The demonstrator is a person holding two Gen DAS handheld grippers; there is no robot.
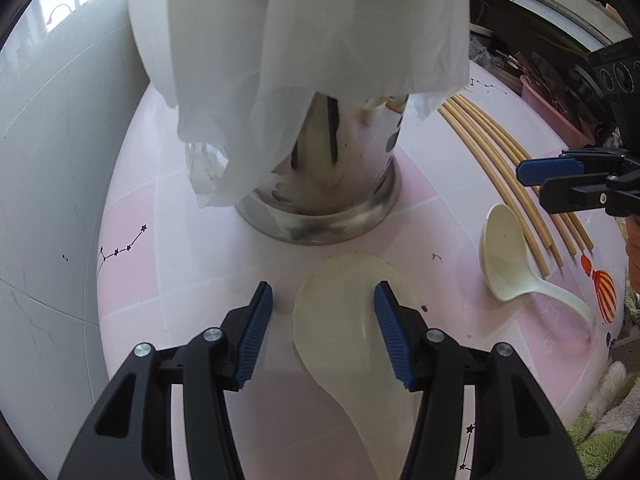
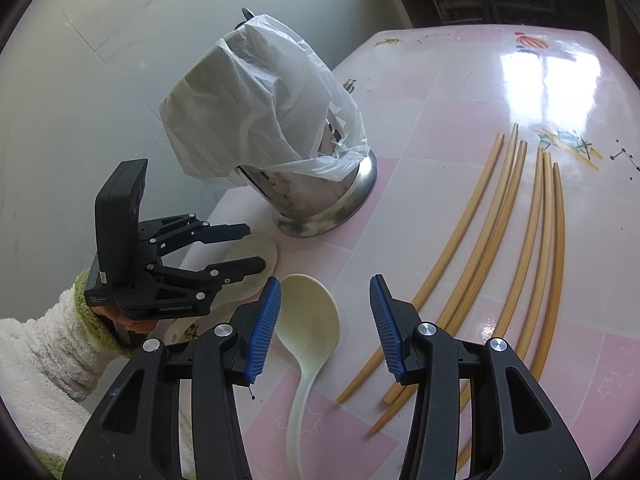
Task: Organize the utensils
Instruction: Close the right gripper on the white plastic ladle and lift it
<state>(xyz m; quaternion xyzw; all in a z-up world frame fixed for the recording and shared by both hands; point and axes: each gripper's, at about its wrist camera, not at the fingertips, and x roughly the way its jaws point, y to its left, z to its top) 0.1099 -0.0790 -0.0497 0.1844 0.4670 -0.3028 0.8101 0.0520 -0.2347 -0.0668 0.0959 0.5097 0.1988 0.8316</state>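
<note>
A steel utensil holder point(image 1: 320, 184) stands on the pink table, a white plastic bag point(image 1: 296, 40) draped over its top; it also shows in the right wrist view point(image 2: 320, 204) with the bag point(image 2: 256, 108). A cream rice paddle point(image 1: 340, 320) lies flat under my open left gripper point(image 1: 324, 332), touching neither finger. A cream ladle point(image 2: 310, 320) lies between the fingers of my open right gripper point(image 2: 324, 328), which hovers above it. Several bamboo chopsticks point(image 2: 500, 248) lie in a row to the right. The left gripper point(image 2: 240, 248) shows open in the right wrist view.
A grey wall point(image 1: 60, 160) runs close along the table's left side. A pink bin point(image 1: 556, 112) with clutter stands beyond the far right edge. The pink table point(image 2: 520, 80) stretches away behind the chopsticks. A fluffy cloth point(image 1: 600, 420) lies off the near right edge.
</note>
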